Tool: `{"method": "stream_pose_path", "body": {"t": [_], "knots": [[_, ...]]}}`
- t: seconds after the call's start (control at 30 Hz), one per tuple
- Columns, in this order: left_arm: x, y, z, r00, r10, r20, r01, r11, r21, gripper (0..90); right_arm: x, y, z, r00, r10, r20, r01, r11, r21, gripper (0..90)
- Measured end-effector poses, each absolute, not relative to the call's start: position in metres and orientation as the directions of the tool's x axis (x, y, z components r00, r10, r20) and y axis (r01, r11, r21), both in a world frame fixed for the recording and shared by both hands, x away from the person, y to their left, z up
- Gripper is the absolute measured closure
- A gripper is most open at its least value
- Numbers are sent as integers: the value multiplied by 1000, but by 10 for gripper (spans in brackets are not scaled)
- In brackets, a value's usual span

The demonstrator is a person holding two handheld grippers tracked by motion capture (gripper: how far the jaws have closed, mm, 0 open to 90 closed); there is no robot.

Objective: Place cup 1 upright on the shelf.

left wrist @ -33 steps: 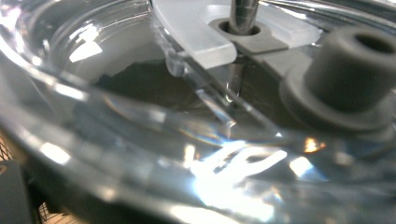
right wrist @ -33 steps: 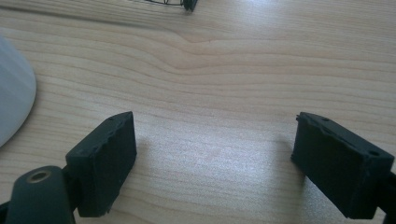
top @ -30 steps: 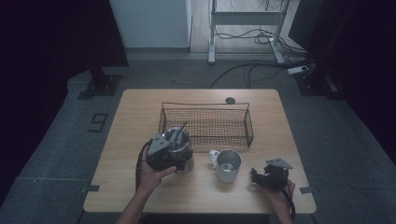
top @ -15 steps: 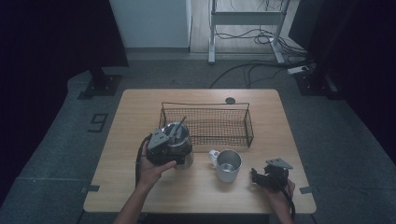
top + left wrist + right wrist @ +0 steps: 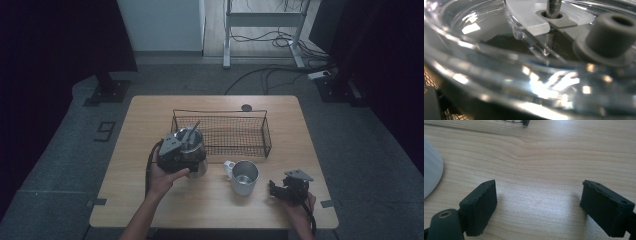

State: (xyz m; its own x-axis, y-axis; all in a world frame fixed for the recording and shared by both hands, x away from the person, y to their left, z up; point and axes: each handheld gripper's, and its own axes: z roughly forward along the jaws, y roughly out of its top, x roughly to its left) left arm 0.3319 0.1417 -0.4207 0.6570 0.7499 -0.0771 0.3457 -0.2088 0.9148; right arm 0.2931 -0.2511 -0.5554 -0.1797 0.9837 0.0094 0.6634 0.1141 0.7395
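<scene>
Lifted toward the wire basket (image 5: 220,131), left gripper's (image 5: 176,150) glass pot (image 5: 192,150) looks clear, shiny.

The left tongs (image 5: 186,150) carried the glass pot (image 5: 192,150) slightly toward the basket (image 5: 265,131).

The left gripper (image 5: 181,150) hides most of the glass jar (image 5: 196,150). The mug (image 5: 431,170) is cut off by the right gripper view's left edge.
</scene>
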Motion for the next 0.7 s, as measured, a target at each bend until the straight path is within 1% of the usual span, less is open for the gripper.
{"method": "stream_pose_path", "body": {"t": [0.43, 0.7], "knots": [[336, 141, -404, 659, 750, -61, 325, -210, 922, 37, 293, -251, -555, -180, 984, 11, 663, 113, 740, 132], [341, 140, -401, 657, 751, -62, 329, -212, 920, 38, 293, -251, -555, -181, 983, 10, 665, 115, 738, 132]]}}
